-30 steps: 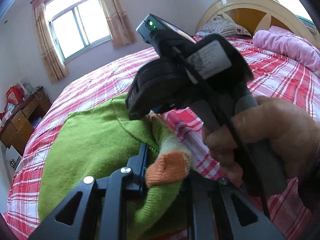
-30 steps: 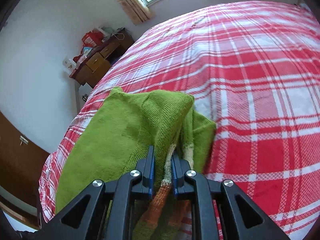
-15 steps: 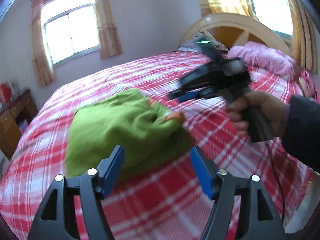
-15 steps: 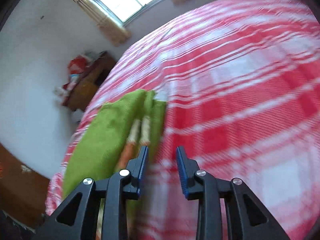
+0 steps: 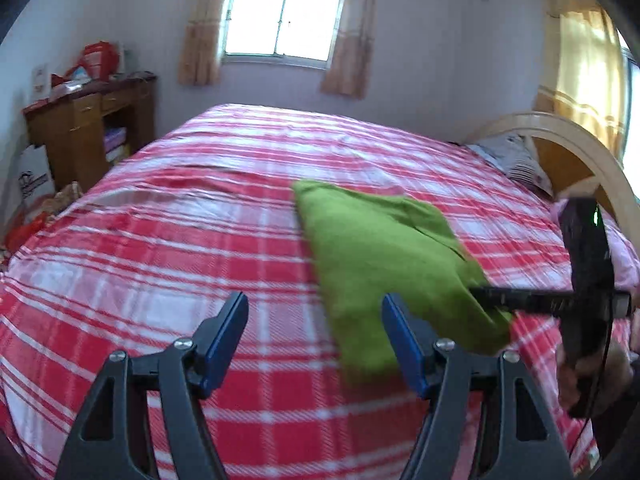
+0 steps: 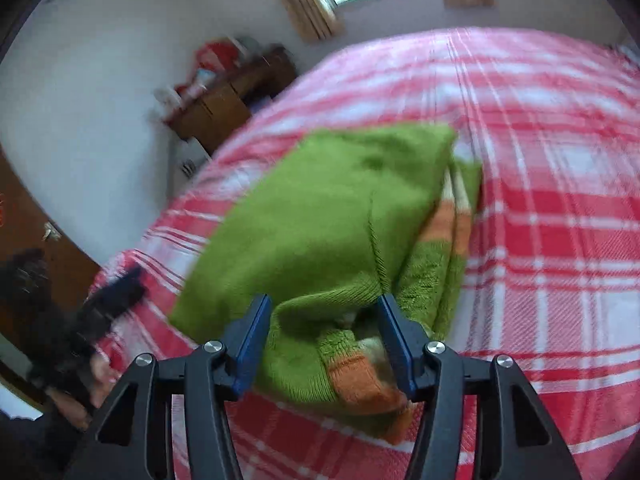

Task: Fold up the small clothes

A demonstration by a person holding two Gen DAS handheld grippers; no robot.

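A folded green knit sweater (image 5: 384, 248) with orange and cream cuffs lies on the red plaid bed (image 5: 200, 240). My left gripper (image 5: 314, 340) is open and empty, above the bed just left of the sweater. My right gripper (image 6: 322, 340) is open, its jaws standing on either side of the sweater's near folded edge (image 6: 320, 240), where an orange cuff (image 6: 360, 384) shows. The right gripper also shows at the right edge of the left wrist view (image 5: 584, 300).
A wooden dresser (image 5: 88, 128) with clutter stands left of the bed. A curved headboard (image 5: 560, 152) and pillows (image 5: 516, 160) are at the right. A window (image 5: 284, 16) is in the far wall.
Both grippers let go of the sweater and opened. The left one pulled back and swung left. The right one opened wider and now sits over the sweater's near edge.
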